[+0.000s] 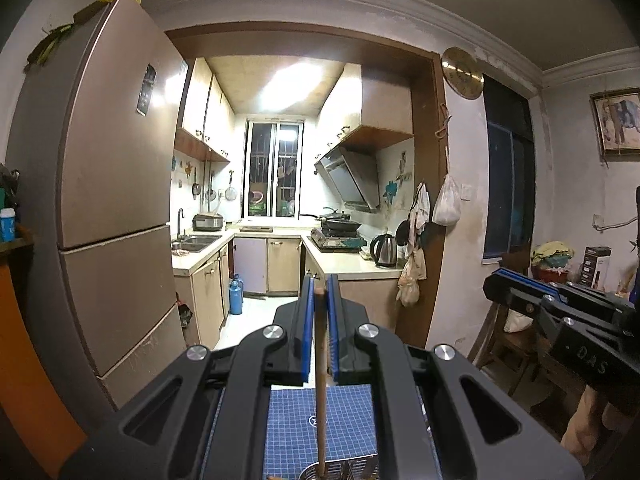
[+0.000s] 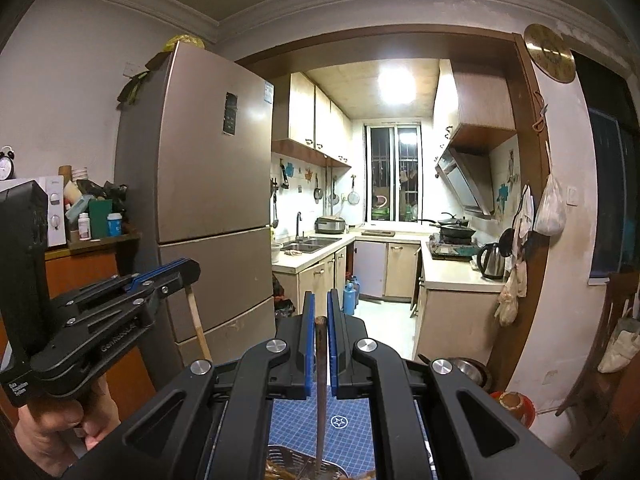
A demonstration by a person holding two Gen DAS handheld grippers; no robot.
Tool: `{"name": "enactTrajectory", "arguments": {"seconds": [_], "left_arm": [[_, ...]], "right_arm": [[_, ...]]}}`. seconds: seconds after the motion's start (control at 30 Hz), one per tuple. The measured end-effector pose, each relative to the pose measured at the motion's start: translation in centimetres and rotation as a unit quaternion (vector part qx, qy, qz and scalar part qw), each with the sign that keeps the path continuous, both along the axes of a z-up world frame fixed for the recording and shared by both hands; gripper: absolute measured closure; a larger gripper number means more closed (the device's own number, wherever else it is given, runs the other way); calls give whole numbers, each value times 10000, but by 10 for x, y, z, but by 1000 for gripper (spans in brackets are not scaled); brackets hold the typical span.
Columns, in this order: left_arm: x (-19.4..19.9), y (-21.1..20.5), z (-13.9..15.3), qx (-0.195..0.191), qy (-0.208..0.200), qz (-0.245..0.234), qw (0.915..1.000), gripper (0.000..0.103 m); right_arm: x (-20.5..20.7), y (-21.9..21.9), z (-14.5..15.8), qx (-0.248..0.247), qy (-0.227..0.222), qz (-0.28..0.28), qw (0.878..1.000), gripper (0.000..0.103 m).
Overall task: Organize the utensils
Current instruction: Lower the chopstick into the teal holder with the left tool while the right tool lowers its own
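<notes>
In the left wrist view my left gripper (image 1: 321, 282) is shut on a pale wooden chopstick (image 1: 320, 360) that hangs straight down between the blue pads. Its lower end reaches a metal utensil basket (image 1: 344, 468) on a blue grid mat (image 1: 344, 416). In the right wrist view my right gripper (image 2: 320, 296) is shut on a dark brown chopstick (image 2: 320, 380), also upright, its tip in the metal basket (image 2: 284, 454) on the blue mat (image 2: 352, 420). The left gripper (image 2: 188, 270) shows at the left with its pale stick (image 2: 197, 320); the right gripper (image 1: 496, 282) shows at the right edge.
A tall brown fridge (image 2: 208, 200) stands to the left of the kitchen doorway. A person's hand (image 2: 60, 428) grips the left tool. A metal bowl (image 2: 468, 368) and a red-rimmed pot (image 2: 516, 404) sit at the right, near a wooden chair (image 2: 616, 344). A kettle (image 2: 492, 260) stands on the far counter.
</notes>
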State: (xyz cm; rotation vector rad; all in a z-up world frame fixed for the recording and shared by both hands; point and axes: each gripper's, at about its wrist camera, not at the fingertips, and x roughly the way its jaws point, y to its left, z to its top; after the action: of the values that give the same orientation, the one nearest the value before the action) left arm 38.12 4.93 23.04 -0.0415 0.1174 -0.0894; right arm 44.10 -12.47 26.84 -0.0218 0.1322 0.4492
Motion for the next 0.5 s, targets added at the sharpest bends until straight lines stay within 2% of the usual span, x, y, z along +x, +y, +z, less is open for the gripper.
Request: {"name": "enactTrajectory", "arguments": {"seconds": [0.27,0.5], "left_arm": [[24,3,-22,-73,237,9,9997,98],[34,1,-36,-81,413,-36,9991,98]], "right_arm": [[33,2,-33,-15,296,-65,9995,96],[46,12,-54,-91,460,-53,9989,96]]}}
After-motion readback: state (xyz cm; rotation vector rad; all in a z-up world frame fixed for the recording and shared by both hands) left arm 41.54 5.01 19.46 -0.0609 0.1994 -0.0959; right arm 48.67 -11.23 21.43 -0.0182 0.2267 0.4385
